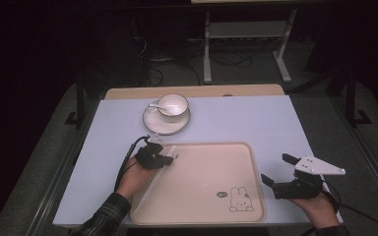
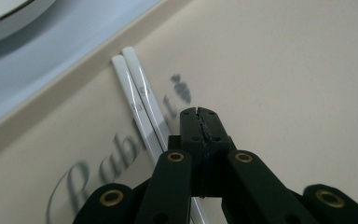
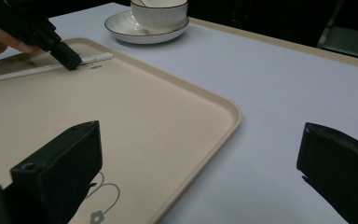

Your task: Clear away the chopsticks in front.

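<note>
A beige tray (image 1: pixel 202 177) with a rabbit drawing lies on the pale table. Two white chopsticks (image 1: pixel 152 184) lie side by side along the tray's left edge; in the left gripper view the chopsticks (image 2: pixel 137 93) run under the jaws towards the rim. My left gripper (image 1: pixel 174 157) hovers over their far end with its jaws pressed together and nothing between them, as the left gripper (image 2: pixel 199 112) shows close up. From the right gripper view the left gripper (image 3: pixel 72 63) touches down beside the chopsticks (image 3: pixel 93 58). My right gripper (image 1: pixel 275 168) stands open and empty, right of the tray.
A white cup (image 1: pixel 172 104) with a dark rim sits on a saucer (image 1: pixel 165 125) behind the tray, a white spoon (image 1: pixel 153 105) resting on it. The table's right edge runs close behind my right hand. Desk legs and cables lie on the floor beyond.
</note>
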Motion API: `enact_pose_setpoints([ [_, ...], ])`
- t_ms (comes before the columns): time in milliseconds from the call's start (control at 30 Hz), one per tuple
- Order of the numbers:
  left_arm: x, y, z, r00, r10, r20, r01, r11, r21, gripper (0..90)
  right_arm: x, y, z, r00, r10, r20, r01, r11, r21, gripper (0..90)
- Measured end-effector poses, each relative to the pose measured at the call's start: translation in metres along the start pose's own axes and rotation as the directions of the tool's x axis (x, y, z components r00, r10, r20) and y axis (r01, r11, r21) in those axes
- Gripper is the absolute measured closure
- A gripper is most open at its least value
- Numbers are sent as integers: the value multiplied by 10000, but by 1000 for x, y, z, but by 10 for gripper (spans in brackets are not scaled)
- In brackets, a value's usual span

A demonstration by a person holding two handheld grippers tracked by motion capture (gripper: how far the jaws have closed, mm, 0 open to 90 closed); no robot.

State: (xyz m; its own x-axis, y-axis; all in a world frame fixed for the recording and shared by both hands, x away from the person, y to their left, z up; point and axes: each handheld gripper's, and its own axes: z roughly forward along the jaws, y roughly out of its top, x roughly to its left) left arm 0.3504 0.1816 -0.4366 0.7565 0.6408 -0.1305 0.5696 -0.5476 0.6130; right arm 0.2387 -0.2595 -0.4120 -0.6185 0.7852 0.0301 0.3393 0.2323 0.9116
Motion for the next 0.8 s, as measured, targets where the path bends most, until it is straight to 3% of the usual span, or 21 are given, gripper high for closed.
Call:
enact_pose_setpoints([
  [367, 7, -27, -24, 9993, -382, -58, 383, 9992, 133, 893, 1, 0, 0, 10000, 2, -16, -2, 10000, -1, 0],
  [633, 9, -37, -34, 9979, -638, -96, 640, 9979, 129, 891, 1, 0, 0, 10000, -11, -4, 11, 10000, 13, 0],
  [800, 9, -39, -35, 9982, -583, -155, 585, 9982, 136, 889, 1, 0, 0, 10000, -24, -5, 24, 10000, 30, 0],
])
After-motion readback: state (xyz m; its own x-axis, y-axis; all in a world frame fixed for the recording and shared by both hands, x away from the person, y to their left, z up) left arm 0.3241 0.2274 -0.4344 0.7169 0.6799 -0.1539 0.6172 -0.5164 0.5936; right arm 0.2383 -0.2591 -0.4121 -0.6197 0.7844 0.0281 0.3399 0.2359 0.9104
